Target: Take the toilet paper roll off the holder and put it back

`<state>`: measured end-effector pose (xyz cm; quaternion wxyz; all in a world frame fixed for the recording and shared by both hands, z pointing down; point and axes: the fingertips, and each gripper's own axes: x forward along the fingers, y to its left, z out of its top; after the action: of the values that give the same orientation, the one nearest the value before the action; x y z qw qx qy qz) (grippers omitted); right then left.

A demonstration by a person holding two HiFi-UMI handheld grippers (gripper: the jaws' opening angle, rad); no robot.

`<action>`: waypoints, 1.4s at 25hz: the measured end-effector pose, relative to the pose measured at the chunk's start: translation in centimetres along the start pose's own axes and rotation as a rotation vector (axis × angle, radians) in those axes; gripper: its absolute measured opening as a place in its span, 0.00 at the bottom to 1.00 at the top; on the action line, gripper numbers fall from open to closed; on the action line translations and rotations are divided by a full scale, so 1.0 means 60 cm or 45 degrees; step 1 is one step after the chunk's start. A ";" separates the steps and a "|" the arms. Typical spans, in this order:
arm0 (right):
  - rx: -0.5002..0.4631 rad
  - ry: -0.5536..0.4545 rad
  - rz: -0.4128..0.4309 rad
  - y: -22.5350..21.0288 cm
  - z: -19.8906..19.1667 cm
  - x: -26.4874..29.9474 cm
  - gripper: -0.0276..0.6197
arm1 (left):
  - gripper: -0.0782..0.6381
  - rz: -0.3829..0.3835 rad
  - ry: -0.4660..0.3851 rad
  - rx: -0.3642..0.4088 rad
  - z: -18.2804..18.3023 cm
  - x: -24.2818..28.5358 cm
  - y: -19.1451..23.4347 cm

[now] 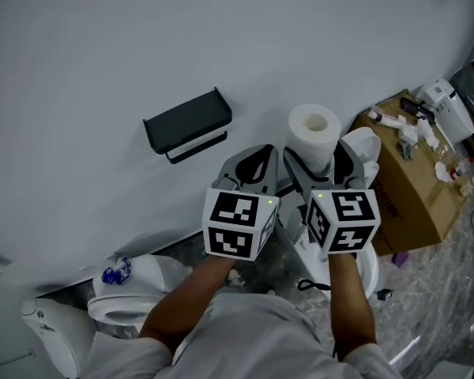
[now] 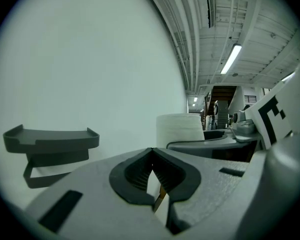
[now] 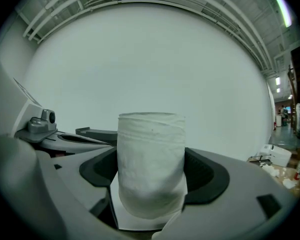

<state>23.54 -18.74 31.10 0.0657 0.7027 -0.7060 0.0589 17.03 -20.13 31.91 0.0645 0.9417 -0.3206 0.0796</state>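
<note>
Clamping the upright toilet paper roll [image 3: 151,154], the right tool [image 1: 320,164] holds it clear of the holder [image 1: 188,122], seemingly ready for rehanging, while the left tool [image 2: 152,176] hovers closed, empty.

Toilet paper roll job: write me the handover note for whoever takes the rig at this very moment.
Left gripper: shut, nothing in it, held beside the right one.
Right gripper: shut on the toilet paper roll, which stands upright between its jaws.
Holder: on the wall, up and to the left of both grippers, with no roll on it.
Done: the roll is off the holder.
Left: carry the roll over to the holder, seat it there, release.
</note>
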 end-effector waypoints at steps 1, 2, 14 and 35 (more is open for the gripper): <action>-0.003 -0.001 -0.002 -0.001 0.000 -0.004 0.66 | 0.11 -0.002 0.001 -0.001 0.000 -0.001 -0.005; -0.007 -0.001 -0.003 -0.002 0.001 -0.007 0.66 | 0.11 -0.002 0.001 -0.001 0.001 -0.003 -0.009; -0.018 0.012 -0.010 -0.008 -0.008 -0.024 0.66 | 0.11 -0.011 0.005 -0.002 -0.004 -0.008 -0.028; -0.018 -0.004 0.009 -0.003 0.003 -0.017 0.66 | 0.11 0.004 0.002 0.000 -0.001 -0.008 -0.016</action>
<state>23.69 -17.74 30.76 0.0695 0.6997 -0.7091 0.0529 17.23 -19.05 31.78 0.0647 0.9411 -0.3219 0.0806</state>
